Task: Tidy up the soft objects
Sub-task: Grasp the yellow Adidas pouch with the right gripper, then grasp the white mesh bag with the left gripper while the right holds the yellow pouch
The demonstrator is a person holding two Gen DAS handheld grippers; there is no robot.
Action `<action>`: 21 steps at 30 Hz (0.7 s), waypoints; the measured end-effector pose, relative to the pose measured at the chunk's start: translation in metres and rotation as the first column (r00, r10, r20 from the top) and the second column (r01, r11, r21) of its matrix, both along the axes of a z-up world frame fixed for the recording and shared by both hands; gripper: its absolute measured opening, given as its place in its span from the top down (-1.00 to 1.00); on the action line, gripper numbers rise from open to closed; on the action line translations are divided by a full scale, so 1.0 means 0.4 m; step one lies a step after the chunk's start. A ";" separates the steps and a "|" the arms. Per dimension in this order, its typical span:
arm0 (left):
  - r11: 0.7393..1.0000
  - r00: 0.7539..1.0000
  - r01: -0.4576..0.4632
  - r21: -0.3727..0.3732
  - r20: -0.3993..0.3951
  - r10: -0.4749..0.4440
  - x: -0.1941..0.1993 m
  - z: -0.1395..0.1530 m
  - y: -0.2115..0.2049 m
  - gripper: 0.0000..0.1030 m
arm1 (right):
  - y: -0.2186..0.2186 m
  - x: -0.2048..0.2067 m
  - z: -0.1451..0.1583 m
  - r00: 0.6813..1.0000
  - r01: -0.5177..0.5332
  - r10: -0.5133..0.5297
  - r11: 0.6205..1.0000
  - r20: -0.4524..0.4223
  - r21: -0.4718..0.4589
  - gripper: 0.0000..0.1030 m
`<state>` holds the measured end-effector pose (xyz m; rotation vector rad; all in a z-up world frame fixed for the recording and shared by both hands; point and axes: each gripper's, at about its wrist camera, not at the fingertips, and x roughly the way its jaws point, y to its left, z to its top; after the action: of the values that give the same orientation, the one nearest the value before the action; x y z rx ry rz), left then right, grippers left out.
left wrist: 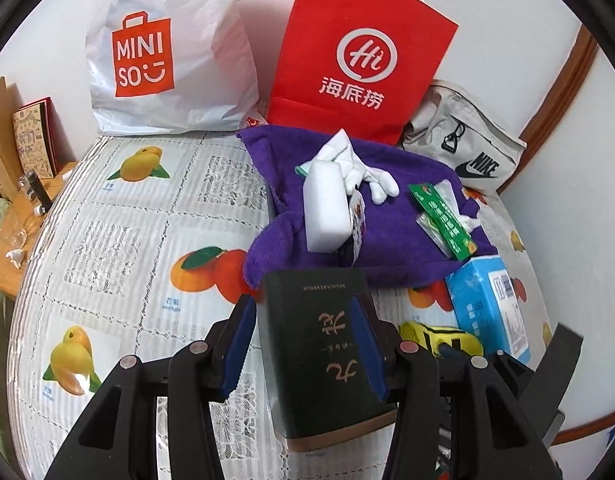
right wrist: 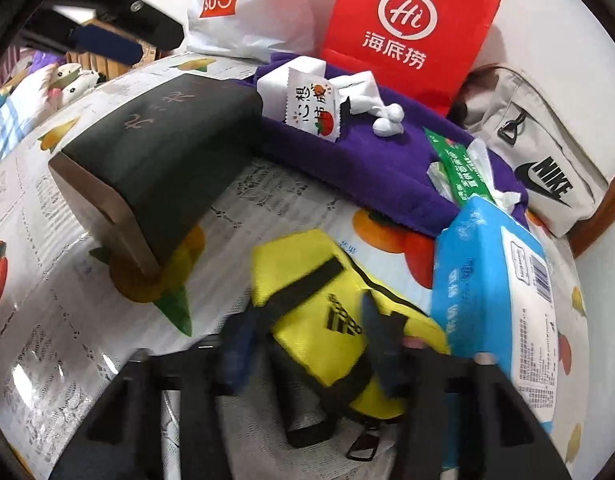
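Observation:
My left gripper [left wrist: 305, 304] is shut on a dark green book [left wrist: 323, 360], one blue pad on each long side, held tilted above the fruit-print tablecloth [left wrist: 127, 240]. The right wrist view shows the same book [right wrist: 159, 152] at the left. My right gripper [right wrist: 307, 320] reaches down over a yellow Adidas pouch [right wrist: 307, 300] lying on the cloth. Its blurred fingers [right wrist: 239, 344] straddle the pouch, and I cannot tell whether the pads press on it. Behind lies a purple towel [left wrist: 387, 216] carrying a white sponge [left wrist: 325, 208], white gloves [left wrist: 371, 176] and a green tissue packet [left wrist: 443, 220].
A blue tissue pack [right wrist: 491, 280] stands right beside the pouch. At the back stand a white Miniso bag [left wrist: 167, 52], a red paper bag [left wrist: 363, 52] and a grey Nike bag [left wrist: 467, 148]. A wooden side table [left wrist: 11, 240] sits to the left.

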<state>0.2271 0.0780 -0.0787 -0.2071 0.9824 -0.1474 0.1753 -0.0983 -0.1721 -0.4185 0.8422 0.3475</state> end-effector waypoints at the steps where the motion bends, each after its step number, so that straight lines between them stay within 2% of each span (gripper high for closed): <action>1: 1.000 1.000 0.002 0.002 -0.003 -0.002 -0.003 -0.003 -0.002 0.08 | -0.003 0.001 0.003 1.000 0.001 -0.001 1.000 -0.007 0.013 0.33; 4: 1.000 1.000 0.008 0.006 -0.005 -0.008 -0.017 -0.007 -0.007 0.08 | 0.002 -0.013 0.034 1.000 -0.007 0.006 0.999 0.012 0.048 0.64; 10: 1.000 1.000 0.003 0.011 0.006 -0.003 -0.065 0.008 -0.016 0.08 | -0.033 -0.040 0.115 1.000 0.008 -0.009 0.978 0.006 0.209 0.72; 17: 0.999 0.999 0.041 0.032 0.026 -0.042 -0.154 0.030 -0.062 0.08 | -0.098 -0.110 0.203 0.998 0.026 -0.042 0.950 0.044 0.310 0.73; 21: 0.997 0.997 0.072 0.028 0.025 -0.073 -0.208 0.021 -0.098 0.08 | -0.138 -0.157 0.221 0.997 0.036 -0.055 0.936 0.045 0.351 0.72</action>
<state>0.1441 0.0390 -0.0704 -0.1447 0.9660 -0.2027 0.1126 -0.1535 -0.0838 -0.0757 0.7176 0.4326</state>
